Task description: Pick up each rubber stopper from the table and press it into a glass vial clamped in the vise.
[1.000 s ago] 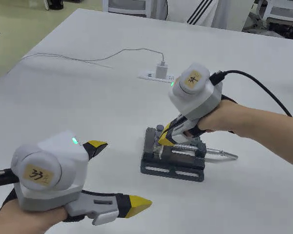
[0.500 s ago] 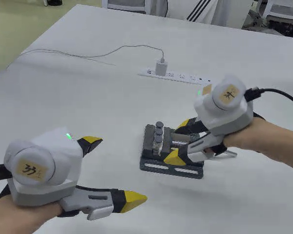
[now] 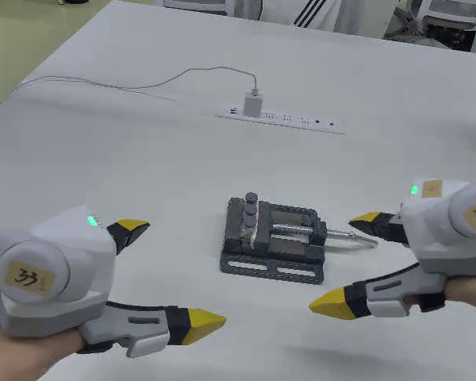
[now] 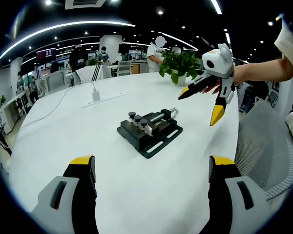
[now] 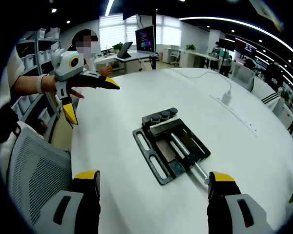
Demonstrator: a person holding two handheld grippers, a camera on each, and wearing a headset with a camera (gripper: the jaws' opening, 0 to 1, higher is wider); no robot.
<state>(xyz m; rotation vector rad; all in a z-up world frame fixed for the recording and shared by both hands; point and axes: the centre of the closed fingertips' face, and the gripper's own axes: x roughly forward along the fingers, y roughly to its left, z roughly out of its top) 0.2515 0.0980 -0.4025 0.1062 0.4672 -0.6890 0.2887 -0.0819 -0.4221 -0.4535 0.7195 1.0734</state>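
Since all three vials point(image 3: 247, 228) in the vise point(image 3: 292, 240) at frame centre already wear stoppers point(image 3: 251, 198), I reckon we're done, with my left gripper point(image 3: 172, 274) and right gripper point(image 3: 345, 260) both spread wide and empty.

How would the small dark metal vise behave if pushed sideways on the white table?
The small dark metal vise looks low with a wide base, so it probably slides rather than tips. It seems unfixed on the smooth white table, so it may shift. Its metal build suggests weight.

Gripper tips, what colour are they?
Bright yellow, on both the left gripper and the right gripper; the head view shows it best.
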